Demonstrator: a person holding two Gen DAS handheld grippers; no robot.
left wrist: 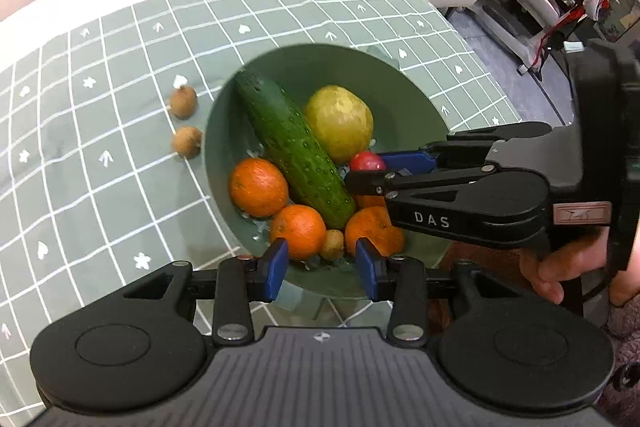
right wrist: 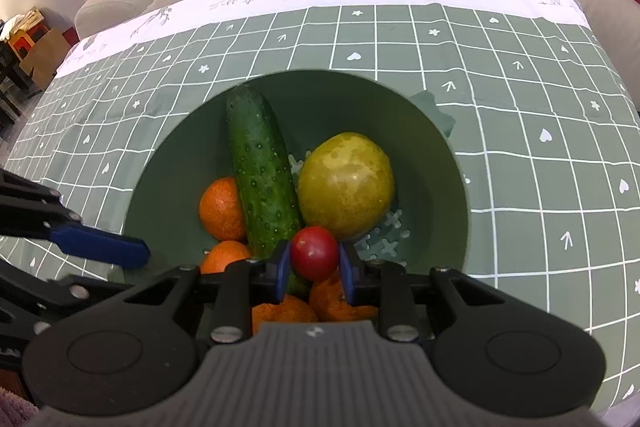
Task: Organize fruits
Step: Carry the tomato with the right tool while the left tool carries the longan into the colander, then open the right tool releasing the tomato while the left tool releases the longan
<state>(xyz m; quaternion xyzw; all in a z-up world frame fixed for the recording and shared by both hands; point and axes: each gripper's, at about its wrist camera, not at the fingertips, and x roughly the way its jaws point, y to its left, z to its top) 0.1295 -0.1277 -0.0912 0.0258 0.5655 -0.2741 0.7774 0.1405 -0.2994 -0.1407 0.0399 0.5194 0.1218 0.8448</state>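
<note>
The left gripper [left wrist: 322,269] stands with its blue pads apart and nothing between them, poised over the near rim of the green bowl [left wrist: 224,131]. In the left wrist view, a small brown fruit [left wrist: 333,244] lies in the bowl just beyond the gap between the pads, flanked by two oranges [left wrist: 298,231]. A cucumber [left wrist: 294,147] runs diagonally from the far left rim toward the near right, with a yellow-green pear [left wrist: 340,123] to its right and a third orange [left wrist: 258,187] to its left. Two brown fruits [left wrist: 184,101] remain outside, on the checked tablecloth [left wrist: 100,131] just left of the bowl. The right gripper [left wrist: 368,173] reaches in from the right, a red fruit [left wrist: 366,161] at its tip; the grasp itself is partly hidden from this angle.

The right wrist view settles it: the right gripper [right wrist: 314,265] is clamped on the red fruit [right wrist: 314,253], held over the bowl's [right wrist: 456,195] near side, directly above the oranges [right wrist: 222,209] and against the near end of the cucumber [right wrist: 262,175]. The pear [right wrist: 346,185] sits just beyond and to the right. A finger of the left gripper [right wrist: 100,245] shows at the left edge, outside the rim.

Judgement: the red fruit is over the bowl and awaits release. The loose brown fruits lie on the left gripper's side, making it the nearer hand.
</note>
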